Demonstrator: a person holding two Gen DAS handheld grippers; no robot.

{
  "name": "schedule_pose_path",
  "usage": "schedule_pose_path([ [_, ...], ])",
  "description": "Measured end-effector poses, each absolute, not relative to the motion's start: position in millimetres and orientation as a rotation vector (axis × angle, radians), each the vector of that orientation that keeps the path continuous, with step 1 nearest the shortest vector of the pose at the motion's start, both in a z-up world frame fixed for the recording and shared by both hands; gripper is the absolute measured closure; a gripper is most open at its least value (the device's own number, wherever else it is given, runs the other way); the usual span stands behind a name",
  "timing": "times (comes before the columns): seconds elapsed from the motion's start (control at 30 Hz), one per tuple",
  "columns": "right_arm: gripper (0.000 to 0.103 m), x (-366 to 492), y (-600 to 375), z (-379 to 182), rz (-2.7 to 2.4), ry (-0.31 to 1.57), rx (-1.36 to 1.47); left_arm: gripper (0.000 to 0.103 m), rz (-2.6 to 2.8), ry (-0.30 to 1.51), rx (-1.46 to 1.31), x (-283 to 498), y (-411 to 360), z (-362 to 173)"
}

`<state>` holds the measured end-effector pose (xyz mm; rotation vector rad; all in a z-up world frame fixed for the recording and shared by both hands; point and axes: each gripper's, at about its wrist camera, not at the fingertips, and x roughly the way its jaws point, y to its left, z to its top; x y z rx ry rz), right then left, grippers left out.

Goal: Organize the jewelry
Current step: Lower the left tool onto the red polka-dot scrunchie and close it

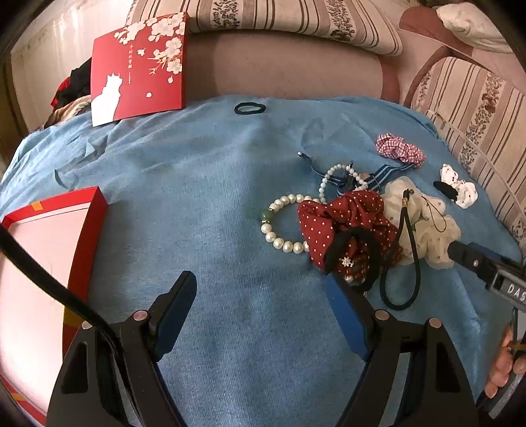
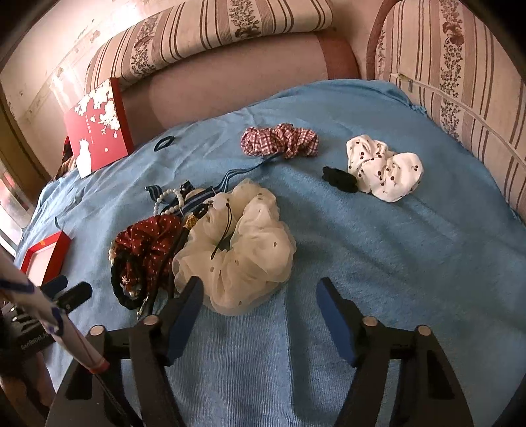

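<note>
A pile of accessories lies on the blue cloth (image 1: 230, 230): a pearl bracelet with a green bead (image 1: 279, 223), a red polka-dot scrunchie (image 1: 345, 216), a cream scrunchie (image 2: 240, 249), black hair ties (image 1: 404, 262) and a smaller bead bracelet (image 1: 342, 177). My left gripper (image 1: 263, 295) is open and empty, just short of the pile, its right finger beside the black tie. My right gripper (image 2: 259, 302) is open and empty, its left finger touching the cream scrunchie's near edge. A red open box (image 1: 49, 256) sits at the left.
A red-checked scrunchie (image 2: 279, 141), a white cherry-print scrunchie (image 2: 384, 170) and a black clip (image 2: 340, 179) lie farther back. A single dark hair tie (image 1: 250, 109) lies near the far edge. The red box lid (image 1: 138, 65) leans on the striped sofa back (image 1: 279, 16).
</note>
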<state>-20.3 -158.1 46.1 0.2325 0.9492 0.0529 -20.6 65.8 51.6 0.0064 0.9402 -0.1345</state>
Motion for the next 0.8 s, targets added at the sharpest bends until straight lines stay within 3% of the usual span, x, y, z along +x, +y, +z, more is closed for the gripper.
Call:
schedule_pose_path([
  [0.17, 0.042, -19, -156, 43, 0.067, 0.963, 0.23, 0.024, -0.17, 0.935, -0.072, -14, 75, 58],
  [0.37, 0.042, -18, -161, 43, 0.071, 0.962, 0.266, 0.024, -0.283, 0.931, -0.224, 2, 81, 74],
  [0.7, 0.044, -14, -166, 39, 0.078, 0.967, 0.294, 0.024, -0.426, 1.025, -0.127, 53, 25, 59],
  [0.77, 0.047, -11, -167, 37, 0.086, 0.975, 0.312, 0.028, -0.443, 1.042, -0.093, 59, 13, 53],
  [0.8, 0.05, -10, -167, 36, 0.088, 0.979, 0.317, 0.035, -0.45, 1.051, -0.073, 59, 8, 50],
])
